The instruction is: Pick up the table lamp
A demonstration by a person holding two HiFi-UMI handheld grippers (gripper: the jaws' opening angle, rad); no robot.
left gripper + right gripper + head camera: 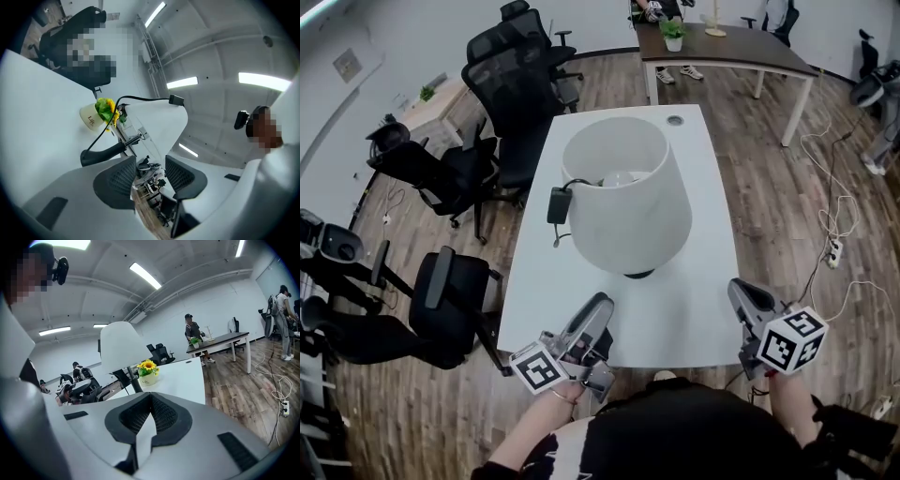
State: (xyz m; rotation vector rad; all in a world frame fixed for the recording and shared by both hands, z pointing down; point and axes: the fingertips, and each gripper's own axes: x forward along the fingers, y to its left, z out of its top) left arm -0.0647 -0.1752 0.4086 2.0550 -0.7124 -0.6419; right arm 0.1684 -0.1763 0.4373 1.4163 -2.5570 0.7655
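Note:
The table lamp stands in the middle of the white table (pixel 694 309), with a wide white shade (pixel 623 192) over a black base (pixel 637 273). Its black power adapter (pixel 559 204) lies beside it on the left. My left gripper (pixel 602 305) is at the table's near edge, short of the lamp, with its jaws open and nothing between them. My right gripper (pixel 739 291) is at the near right edge, shut and empty. In the left gripper view the shade (pixel 159 122) and base (pixel 101 154) appear tilted beyond my left gripper (pixel 150 180). In the right gripper view the shade (pixel 119 345) stands beyond my right gripper (pixel 150 401).
A small white pot with a sunflower (pixel 148 373) sits on the table by the lamp's stem. Black office chairs (pixel 520 84) crowd the table's left side. A dark table (pixel 722 47) stands at the back, and cables with a power strip (pixel 834 251) lie on the floor at right.

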